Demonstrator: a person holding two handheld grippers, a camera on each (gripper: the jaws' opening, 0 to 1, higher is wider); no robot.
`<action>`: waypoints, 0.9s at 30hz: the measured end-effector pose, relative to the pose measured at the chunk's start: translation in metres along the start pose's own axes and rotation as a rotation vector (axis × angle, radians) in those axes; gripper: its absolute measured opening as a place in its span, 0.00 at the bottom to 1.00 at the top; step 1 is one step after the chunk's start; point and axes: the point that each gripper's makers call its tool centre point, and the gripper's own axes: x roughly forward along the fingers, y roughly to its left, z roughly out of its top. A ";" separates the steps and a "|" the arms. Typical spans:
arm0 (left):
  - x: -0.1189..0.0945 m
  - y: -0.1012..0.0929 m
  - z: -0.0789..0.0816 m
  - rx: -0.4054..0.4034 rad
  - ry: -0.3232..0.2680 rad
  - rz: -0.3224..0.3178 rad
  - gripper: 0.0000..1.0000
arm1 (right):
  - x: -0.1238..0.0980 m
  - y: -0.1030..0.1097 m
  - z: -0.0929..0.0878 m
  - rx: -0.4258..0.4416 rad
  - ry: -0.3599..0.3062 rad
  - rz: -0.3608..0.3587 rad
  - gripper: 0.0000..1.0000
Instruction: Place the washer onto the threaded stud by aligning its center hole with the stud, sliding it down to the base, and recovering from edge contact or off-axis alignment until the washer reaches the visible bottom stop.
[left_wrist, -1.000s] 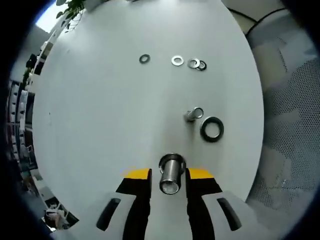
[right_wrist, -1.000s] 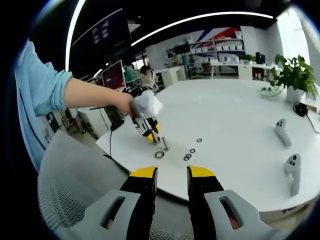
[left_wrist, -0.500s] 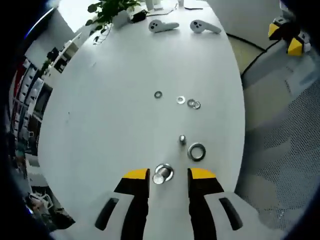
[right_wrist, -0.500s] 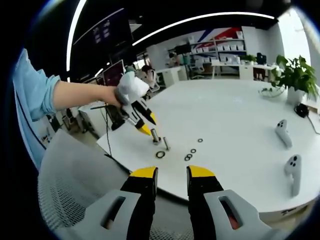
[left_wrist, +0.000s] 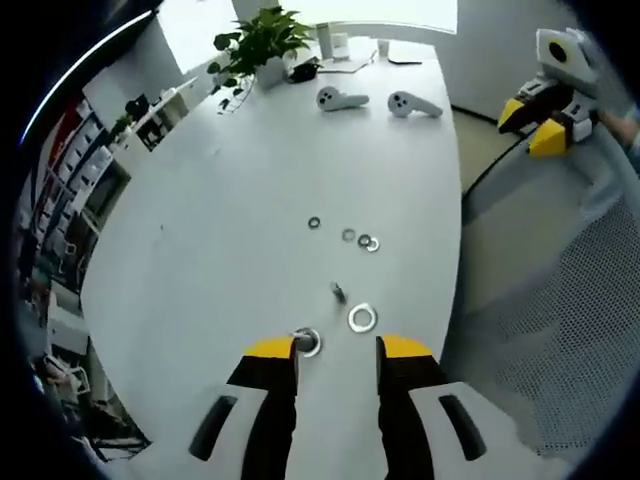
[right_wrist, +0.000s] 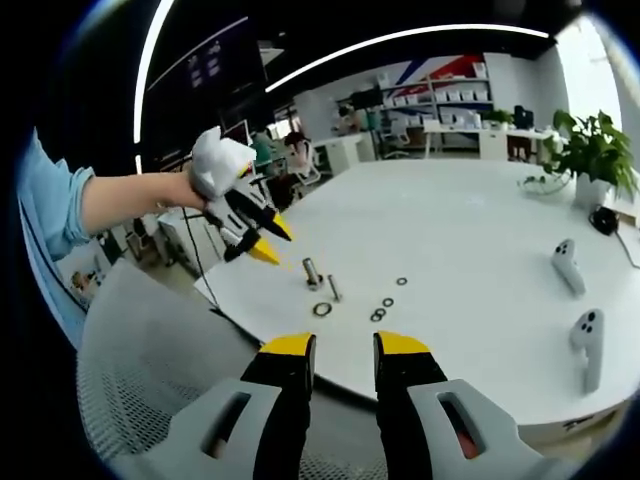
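Left claw (left_wrist: 337, 352) open, holding nothing — the upright stud (left_wrist: 305, 341) stands on the white surface (left_wrist: 220, 250) just ahead, large washer (left_wrist: 362, 319) beside it, bolt (left_wrist: 338, 291) and small washers (left_wrist: 358, 239) beyond. Right claw (right_wrist: 343, 349) open too — well back.

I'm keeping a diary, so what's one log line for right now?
left tool: open, raised off table | right tool: open, empty | washers: lying on table

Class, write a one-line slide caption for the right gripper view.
Left gripper held above the white table, off the stud and scattered washers; right gripper waits open.
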 end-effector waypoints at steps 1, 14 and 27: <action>-0.004 0.001 -0.001 -0.011 -0.008 0.012 0.29 | 0.000 0.000 0.000 -0.001 0.000 0.001 0.26; -0.070 -0.011 -0.032 -0.292 -0.214 0.172 0.27 | 0.001 0.004 -0.005 -0.006 0.038 0.025 0.25; -0.091 -0.015 -0.044 -0.528 -0.454 0.262 0.26 | 0.001 0.005 -0.006 -0.006 0.051 0.029 0.24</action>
